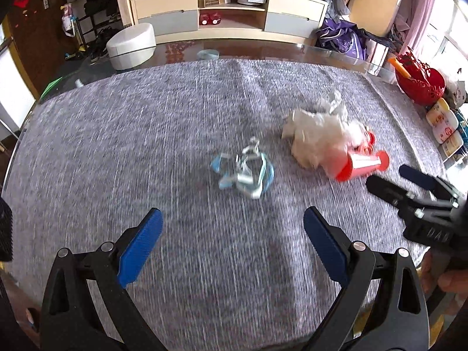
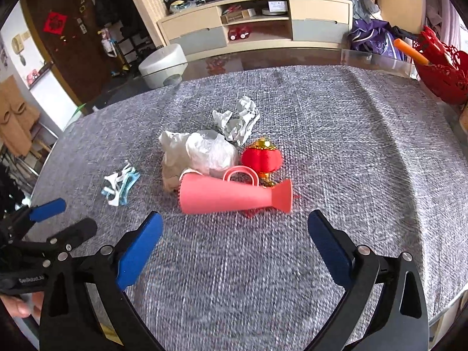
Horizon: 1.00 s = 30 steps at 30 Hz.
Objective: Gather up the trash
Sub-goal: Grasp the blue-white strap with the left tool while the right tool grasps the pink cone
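Note:
On the grey cloth lie a blue-and-white scrap of plastic wrapper [image 1: 244,172], also in the right wrist view [image 2: 120,187], a crumpled white plastic bag [image 2: 204,152], a crumpled paper ball [image 2: 238,121], a pink cone-shaped cup [image 2: 234,194] on its side and a small red lantern ornament [image 2: 261,159]. My left gripper [image 1: 232,223] is open and empty, just short of the wrapper. My right gripper [image 2: 235,228] is open and empty, just short of the pink cup; it also shows at the right of the left wrist view [image 1: 392,178].
A red basket [image 2: 441,67] with an orange stick stands at the table's far right edge. Bottles [image 1: 443,124] stand at the right edge. A white stool [image 2: 163,64] and a TV cabinet [image 2: 257,26] lie beyond the table's glass rim [image 2: 377,57].

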Available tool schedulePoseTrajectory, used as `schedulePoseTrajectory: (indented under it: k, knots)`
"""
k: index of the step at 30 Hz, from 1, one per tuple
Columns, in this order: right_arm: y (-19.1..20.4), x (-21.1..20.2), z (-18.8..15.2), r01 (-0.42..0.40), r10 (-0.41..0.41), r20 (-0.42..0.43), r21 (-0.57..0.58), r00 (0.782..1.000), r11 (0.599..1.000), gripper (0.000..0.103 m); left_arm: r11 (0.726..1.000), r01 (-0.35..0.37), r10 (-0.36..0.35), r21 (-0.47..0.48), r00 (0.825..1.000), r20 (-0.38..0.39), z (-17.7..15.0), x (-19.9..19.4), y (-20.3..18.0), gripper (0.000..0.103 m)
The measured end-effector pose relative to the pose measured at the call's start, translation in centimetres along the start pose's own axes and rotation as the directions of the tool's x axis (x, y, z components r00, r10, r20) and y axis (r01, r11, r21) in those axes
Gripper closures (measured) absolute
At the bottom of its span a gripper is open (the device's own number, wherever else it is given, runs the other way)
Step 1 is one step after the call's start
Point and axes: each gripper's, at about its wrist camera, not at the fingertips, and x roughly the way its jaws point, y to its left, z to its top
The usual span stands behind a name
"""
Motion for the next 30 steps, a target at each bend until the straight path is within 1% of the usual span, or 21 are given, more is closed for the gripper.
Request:
schedulePoseTrajectory:
  k: [4,8,10,12,13,15,16,17,19,20,21,23,25,26,30]
  knots:
    - [0.2,0.9,0.1,0.011,-0.011,-0.012,-0.007,1.000,1.000,0.004,1.000,0.015,-0.015,0.000,1.000,-0.002,1.4,1.3,0.1,0.012]
    - [0.1,1.8,0.0,0.022,-0.022,-0.024,-0.005,0.999,1.000,0.004,1.000,0.031,-0.031,0.005,0.999,-0.020,2.2,2.8,0.0,0.019]
    - [-0.1,2.2,0.1,0.019,-0.019,-0.025,0.003,1.000,1.000,0.004,0.999,0.042,-0.042,0.007,0.999,-0.031,2.4,3.4,0.0,0.025]
    - [0.0,2.2,0.1,0.017,-0.017,-0.022,0.001,1.000,1.000,0.004,0.999,0.053,-0.052,0.008,0.998,-0.043,2.4,4.0,-0.1,0.033]
    - [0.0,2.3,0.2,0.017,-0.017,-0.021,-0.002,1.000,1.000,0.004,0.998,0.059,-0.059,0.010,0.997,-0.051,2.4,4.4,-0.1,0.036]
    - [0.1,2.4,0.2,0.015,-0.015,-0.020,-0.006,1.000,1.000,0.004,0.998,0.065,-0.064,0.008,0.996,-0.065,2.4,4.9,-0.1,0.046]
    - [0.1,2.3,0.2,0.012,-0.012,-0.016,-0.008,1.000,1.000,0.004,0.998,0.067,-0.066,0.006,0.996,-0.067,2.4,5.1,-0.1,0.046]
    - [0.2,2.4,0.3,0.010,-0.010,-0.013,-0.010,1.000,1.000,0.004,0.998,0.064,-0.063,0.010,0.996,-0.059,2.4,5.1,-0.1,0.050]
    - [0.3,2.3,0.3,0.010,-0.011,-0.005,-0.015,1.000,1.000,0.005,0.998,0.067,-0.066,0.009,0.996,-0.056,2.5,5.0,-0.1,0.063]
    - [0.3,2.3,0.4,0.012,-0.012,-0.003,-0.018,1.000,1.000,0.007,0.997,0.073,-0.072,0.006,0.996,-0.056,2.6,5.0,0.0,0.073]
    - [0.3,2.3,0.4,0.015,-0.015,-0.004,-0.023,1.000,1.000,0.009,0.997,0.075,-0.074,0.007,0.996,-0.056,2.6,5.0,0.0,0.081]
    - [0.2,2.4,0.3,0.020,-0.020,-0.008,-0.028,1.000,0.999,0.013,0.997,0.074,-0.073,0.012,0.996,-0.056,2.5,5.0,-0.1,0.086]
    - [0.0,2.4,0.1,0.022,-0.022,-0.004,-0.031,1.000,0.999,0.013,0.997,0.080,-0.079,0.015,0.995,-0.055,2.4,4.9,-0.2,0.088]
    - [0.0,2.2,0.0,0.023,-0.023,-0.001,-0.029,1.000,0.999,0.013,0.996,0.083,-0.082,0.020,0.995,-0.052,2.3,4.7,-0.3,0.091]
    - [-0.4,1.4,-0.2,0.016,-0.016,0.007,-0.019,1.000,1.000,0.013,0.996,0.087,-0.086,0.033,0.996,-0.036,2.1,3.9,-0.7,0.093]
